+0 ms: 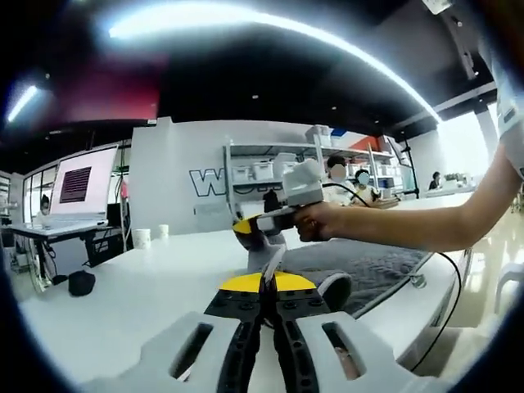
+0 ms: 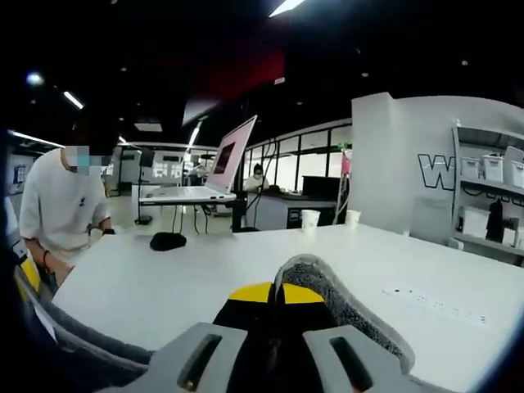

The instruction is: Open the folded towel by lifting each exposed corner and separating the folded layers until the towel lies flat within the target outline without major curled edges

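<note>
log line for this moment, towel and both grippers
left gripper: shut on towel edge | right gripper: shut on towel fold | towel partly lifted off white table, not flat

In the left gripper view the towel (image 1: 360,266) runs off the table's (image 1: 123,303) right edge behind the left gripper (image 1: 270,288). In the right gripper view the right gripper (image 2: 278,304) hides the towel's pinched corner; wall lettering (image 2: 434,170) is cut off by shelving (image 2: 491,188)
</note>
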`<state>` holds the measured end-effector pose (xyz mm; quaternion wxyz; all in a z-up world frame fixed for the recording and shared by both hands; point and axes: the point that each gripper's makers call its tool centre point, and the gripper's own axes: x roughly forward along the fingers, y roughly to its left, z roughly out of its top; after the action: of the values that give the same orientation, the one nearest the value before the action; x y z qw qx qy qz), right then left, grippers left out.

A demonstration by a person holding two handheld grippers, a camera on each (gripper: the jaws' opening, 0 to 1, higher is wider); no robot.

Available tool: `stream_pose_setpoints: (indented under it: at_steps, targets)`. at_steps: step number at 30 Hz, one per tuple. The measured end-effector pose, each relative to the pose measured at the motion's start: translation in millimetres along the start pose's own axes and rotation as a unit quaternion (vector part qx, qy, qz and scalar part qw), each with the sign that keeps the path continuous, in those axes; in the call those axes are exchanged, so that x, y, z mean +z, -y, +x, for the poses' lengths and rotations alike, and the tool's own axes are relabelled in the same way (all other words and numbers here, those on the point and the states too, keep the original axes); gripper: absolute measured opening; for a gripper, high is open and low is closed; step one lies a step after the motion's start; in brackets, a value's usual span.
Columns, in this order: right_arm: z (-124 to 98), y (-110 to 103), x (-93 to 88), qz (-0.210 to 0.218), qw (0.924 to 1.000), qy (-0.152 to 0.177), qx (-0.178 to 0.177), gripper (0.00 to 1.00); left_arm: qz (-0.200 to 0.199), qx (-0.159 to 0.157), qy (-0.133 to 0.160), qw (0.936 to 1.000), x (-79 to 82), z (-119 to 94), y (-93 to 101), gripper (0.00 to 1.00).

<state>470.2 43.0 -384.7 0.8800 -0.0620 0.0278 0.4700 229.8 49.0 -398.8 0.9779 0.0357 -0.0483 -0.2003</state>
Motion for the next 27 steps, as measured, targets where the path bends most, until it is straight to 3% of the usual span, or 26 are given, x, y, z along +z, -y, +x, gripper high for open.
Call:
stream_pose_setpoints:
  at_steps: [10, 14, 27]
  targets:
    - [21.8, -7.8, -2.4, 0.001, 0.9999, -0.007, 0.011, 0.00, 0.007, 0.023, -0.010, 0.9997, -5.3, -7.1, -19.3, 0.01]
    - [37.9, -20.9, -8.9, 0.012, 0.9997, -0.011, 0.019, 0.00, 0.003, 0.048, -0.015, 0.9987, -9.4, -12.6, -38.1, 0.01]
    - [64.0, -37.8, -2.5, 0.011, 0.9994, -0.006, 0.033, 0.00, 0.001, 0.065, -0.027, 0.9975, -18.5, -19.7, -54.9, 0.01]
